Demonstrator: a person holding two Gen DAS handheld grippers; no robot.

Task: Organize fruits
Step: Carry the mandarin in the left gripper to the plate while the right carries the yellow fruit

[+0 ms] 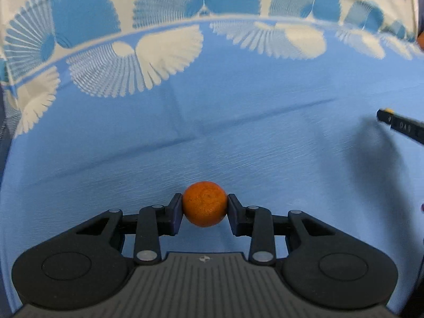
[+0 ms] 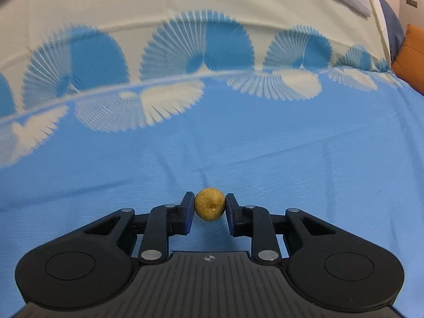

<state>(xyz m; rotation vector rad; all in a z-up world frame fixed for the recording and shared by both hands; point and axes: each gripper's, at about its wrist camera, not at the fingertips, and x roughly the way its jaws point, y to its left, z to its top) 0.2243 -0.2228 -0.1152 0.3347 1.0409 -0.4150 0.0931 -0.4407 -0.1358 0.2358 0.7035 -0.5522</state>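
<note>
My left gripper (image 1: 204, 203) is shut on a round orange fruit (image 1: 204, 203) and holds it above the blue cloth (image 1: 238, 137). My right gripper (image 2: 209, 204) is shut on a small round yellow-brown fruit (image 2: 209, 204) above the same cloth (image 2: 265, 145). The tip of the right gripper's finger (image 1: 400, 126), with a speck of yellow at its end, shows at the right edge of the left wrist view, and its shadow falls on the cloth below it.
The cloth has a band of white and blue fan patterns (image 1: 164, 53) at the far side, then cream fabric (image 2: 159, 2). An orange cushion (image 2: 410, 58) lies at the far right. An orange object (image 1: 420, 41) peeks in at the right edge.
</note>
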